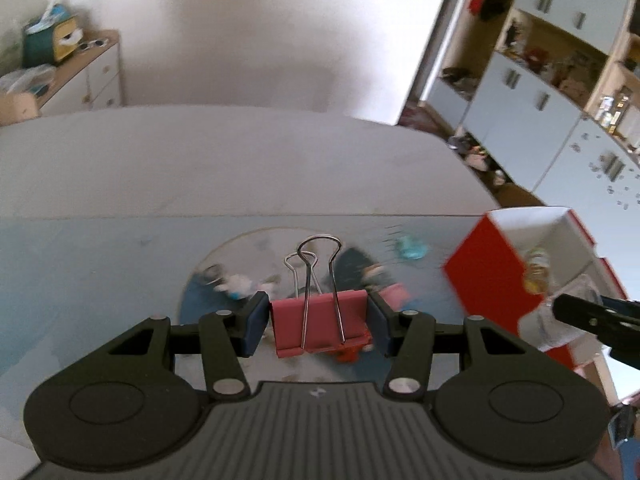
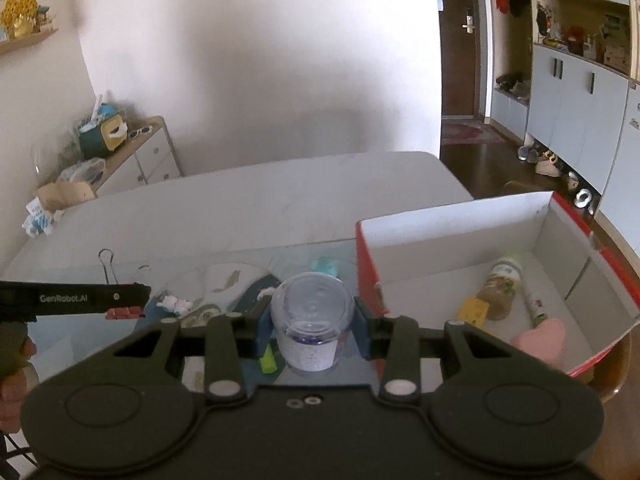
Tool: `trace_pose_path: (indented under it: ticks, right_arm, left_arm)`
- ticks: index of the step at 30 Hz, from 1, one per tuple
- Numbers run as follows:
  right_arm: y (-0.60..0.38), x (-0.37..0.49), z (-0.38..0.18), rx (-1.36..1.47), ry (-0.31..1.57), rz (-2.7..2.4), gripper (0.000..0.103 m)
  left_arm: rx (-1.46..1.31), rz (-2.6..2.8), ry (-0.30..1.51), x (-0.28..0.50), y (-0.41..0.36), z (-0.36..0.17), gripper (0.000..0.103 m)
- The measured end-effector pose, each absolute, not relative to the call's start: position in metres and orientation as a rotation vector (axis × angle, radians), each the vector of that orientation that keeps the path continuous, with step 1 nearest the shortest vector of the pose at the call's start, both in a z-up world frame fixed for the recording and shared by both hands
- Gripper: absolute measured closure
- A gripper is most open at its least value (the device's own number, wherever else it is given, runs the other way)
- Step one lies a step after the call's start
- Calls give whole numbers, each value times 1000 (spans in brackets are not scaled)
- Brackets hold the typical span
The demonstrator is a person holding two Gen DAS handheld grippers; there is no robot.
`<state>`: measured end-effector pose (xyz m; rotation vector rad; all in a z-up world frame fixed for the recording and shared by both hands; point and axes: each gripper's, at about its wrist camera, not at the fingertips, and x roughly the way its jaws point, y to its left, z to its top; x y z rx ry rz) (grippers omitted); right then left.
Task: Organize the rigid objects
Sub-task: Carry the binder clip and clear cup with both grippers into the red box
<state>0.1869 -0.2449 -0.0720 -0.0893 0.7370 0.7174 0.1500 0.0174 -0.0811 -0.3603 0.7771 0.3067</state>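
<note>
gripping a red binder clip [image 1: 320, 322] by its two sides, the left gripper [image 1: 318, 322] has its jaws partly closed, blue pads pressed against the clip body, whose wire handles stand up towards the far edge of the worktop [image 1: 100, 264]. the clip is off the surface, above a round patterned mat [image 1: 224, 276] that is blurred. the right gripper [image 2: 312, 328] has its jaws closed on a clear plastic bottle [image 2: 312, 320], which lies along the fingers with its round base facing away from the camera. it hangs just left of an open red box with white inside [image 2: 460, 224] at the right end of the worktop. in the box lie a brown jar with a yellow cap [image 2: 496, 292], a thin printed tube [image 2: 534, 306] and a pink thing [image 2: 544, 340]. a yellow-green marker [image 2: 268, 360] lies below the bottle.
</note>
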Motion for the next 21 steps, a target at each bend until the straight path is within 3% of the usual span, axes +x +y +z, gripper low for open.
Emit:
trace_pose_path:
  ticks: [21]
  right_arm:
    - [-342,252,-72,-35,705,610,63]
  left_arm:
    - [-254,125,781,238,-104,-62,51]
